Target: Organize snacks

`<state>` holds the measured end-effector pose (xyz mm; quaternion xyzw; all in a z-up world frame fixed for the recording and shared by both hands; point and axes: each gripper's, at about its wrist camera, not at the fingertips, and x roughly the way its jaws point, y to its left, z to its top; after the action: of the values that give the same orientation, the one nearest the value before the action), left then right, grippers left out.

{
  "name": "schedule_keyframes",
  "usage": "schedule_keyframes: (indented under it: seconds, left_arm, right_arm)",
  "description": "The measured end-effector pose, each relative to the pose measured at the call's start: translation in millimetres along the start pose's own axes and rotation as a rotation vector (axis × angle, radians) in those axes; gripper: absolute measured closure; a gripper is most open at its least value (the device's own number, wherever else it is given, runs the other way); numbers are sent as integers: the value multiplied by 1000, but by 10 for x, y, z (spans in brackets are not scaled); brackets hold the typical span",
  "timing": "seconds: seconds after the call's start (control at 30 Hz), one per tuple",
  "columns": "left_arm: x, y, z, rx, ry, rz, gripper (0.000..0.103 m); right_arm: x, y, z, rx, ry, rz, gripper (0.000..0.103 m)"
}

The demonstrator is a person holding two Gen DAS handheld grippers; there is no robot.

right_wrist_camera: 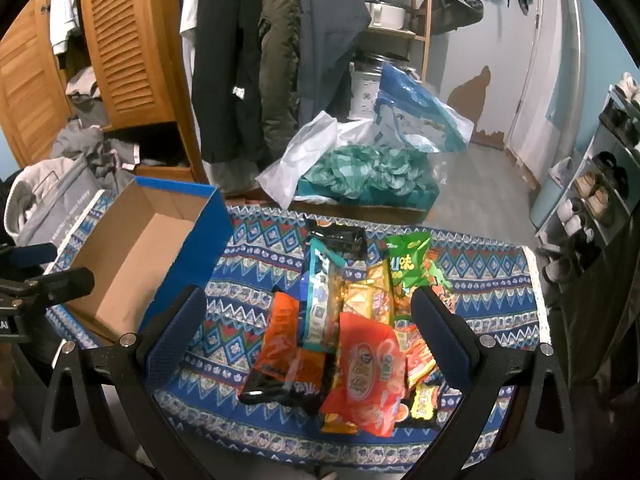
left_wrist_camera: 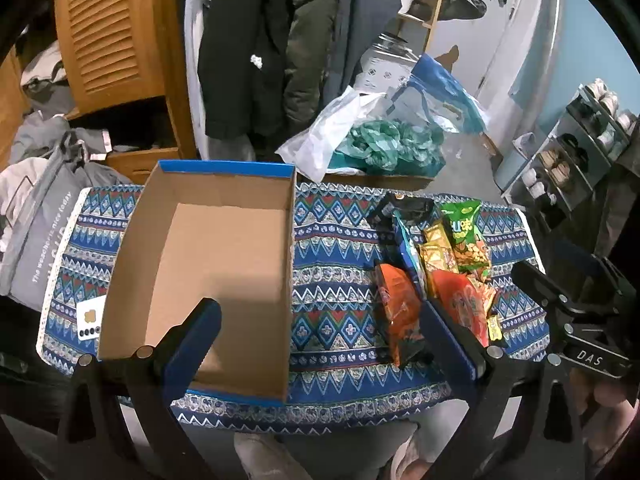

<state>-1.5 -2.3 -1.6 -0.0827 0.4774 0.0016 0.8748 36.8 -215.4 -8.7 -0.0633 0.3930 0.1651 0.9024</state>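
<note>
An empty cardboard box [left_wrist_camera: 224,264] with blue outer walls stands on the left of the patterned tablecloth [left_wrist_camera: 332,280]; it also shows in the right wrist view [right_wrist_camera: 132,264]. A pile of snack packets [right_wrist_camera: 352,320] lies to its right: orange-black [right_wrist_camera: 288,356], red-orange [right_wrist_camera: 368,376], teal [right_wrist_camera: 320,300], green [right_wrist_camera: 412,264], yellow and black ones. The pile shows in the left wrist view [left_wrist_camera: 436,272]. My left gripper [left_wrist_camera: 320,320] is open and empty between the box and the pile. My right gripper [right_wrist_camera: 308,312] is open and empty above the pile.
Behind the table lie plastic bags with green fabric [right_wrist_camera: 360,168] and hanging coats [right_wrist_camera: 248,60]. A wooden louvred wardrobe [right_wrist_camera: 120,40] and grey bags [left_wrist_camera: 36,208] stand at left. A shoe rack [right_wrist_camera: 600,184] stands at right. A small white card [left_wrist_camera: 90,318] lies left of the box.
</note>
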Motion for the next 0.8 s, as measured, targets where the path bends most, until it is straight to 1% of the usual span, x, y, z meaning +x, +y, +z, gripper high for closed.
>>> schedule_keyframes:
  seconds: [0.8]
  left_arm:
    - [25, -23, -30, 11, 11, -7, 3]
  right_arm:
    - [9, -1, -13, -1, 3, 1, 3]
